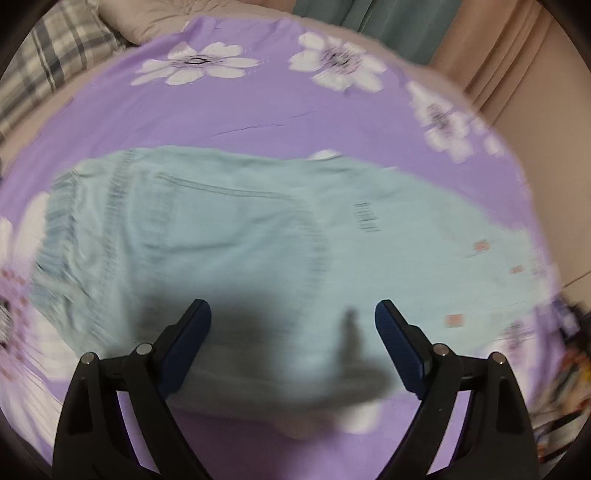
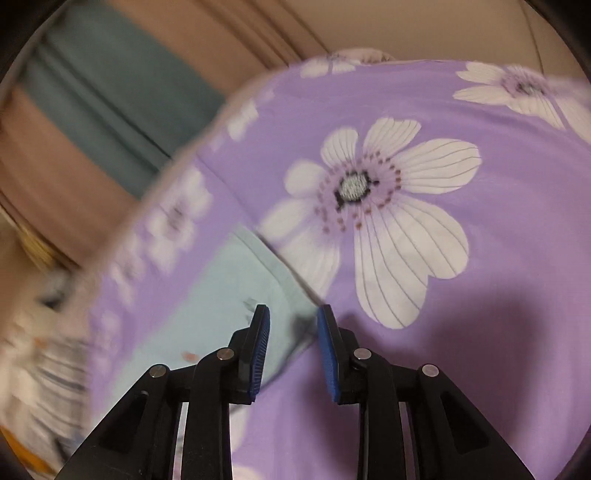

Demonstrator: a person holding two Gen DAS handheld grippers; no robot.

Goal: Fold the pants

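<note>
Light blue pants lie flat on a purple flowered bedsheet, with the elastic waistband at the left and the legs running right. My left gripper hovers over the near edge of the pants, open wide, with nothing between its blue pads; its shadow falls on the cloth. In the right wrist view a leg end of the pants lies on the sheet near the bed's edge. My right gripper is just above that leg's hem corner, jaws a little apart, no cloth pinched between the pads.
A plaid pillow and a beige pillow lie at the head of the bed. A teal curtain and beige drapes hang past the far bed edge. Blurred clutter sits beyond the right edge.
</note>
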